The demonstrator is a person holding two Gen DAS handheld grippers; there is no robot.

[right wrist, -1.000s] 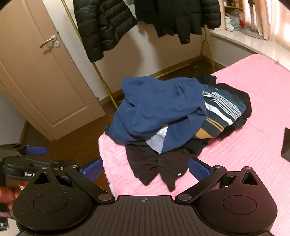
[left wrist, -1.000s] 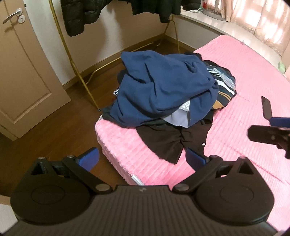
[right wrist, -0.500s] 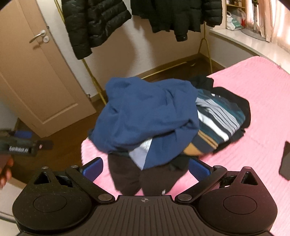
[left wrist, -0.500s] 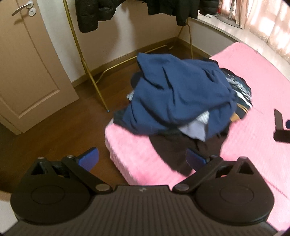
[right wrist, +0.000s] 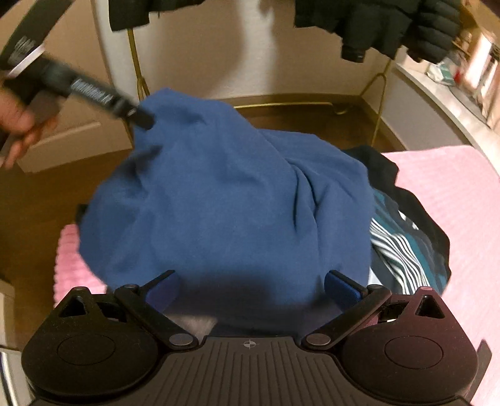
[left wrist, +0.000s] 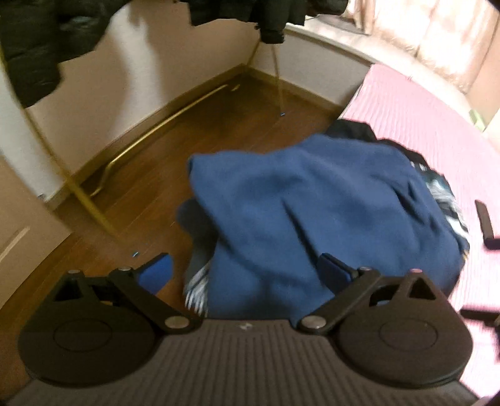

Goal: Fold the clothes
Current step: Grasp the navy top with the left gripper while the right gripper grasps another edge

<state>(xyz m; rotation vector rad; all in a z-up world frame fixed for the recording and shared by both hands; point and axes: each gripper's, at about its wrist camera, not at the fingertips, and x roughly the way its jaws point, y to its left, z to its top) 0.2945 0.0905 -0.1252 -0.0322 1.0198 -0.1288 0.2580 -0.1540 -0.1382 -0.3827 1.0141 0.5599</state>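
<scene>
A pink ribbed bedspread covers the bed (right wrist: 453,193), which fills the right side of both views and ends at a corner near the lower left of the right wrist view, where the brown wooden floor (left wrist: 193,137) begins. On that corner of the bed lies a heap of clothes topped by a large navy blue garment (right wrist: 218,203), loosely bunched and draped over the rest; a striped teal, black and white piece (right wrist: 403,246) shows from under its right edge, and a black garment (left wrist: 353,129) lies at the far side of the heap. The left gripper (left wrist: 247,270) hangs just over the near edge of the blue garment, its blue-padded fingers spread wide and holding nothing; in the right wrist view its blurred black body reaches in from the upper left, gripped by a hand (right wrist: 18,121), with its tip at or just above the far top of the blue garment, contact not clear. The right gripper (right wrist: 251,287) is likewise spread wide and empty, low over the near side of the same garment. Beyond the bed stands a cream wall with a wood skirting, a gold-coloured clothes rack (left wrist: 137,146) in front of it with dark padded jackets (right wrist: 390,22) hanging. A tan door (right wrist: 68,137) is at the left, and pale curtains (left wrist: 431,40) hang over a sill at the far right.
</scene>
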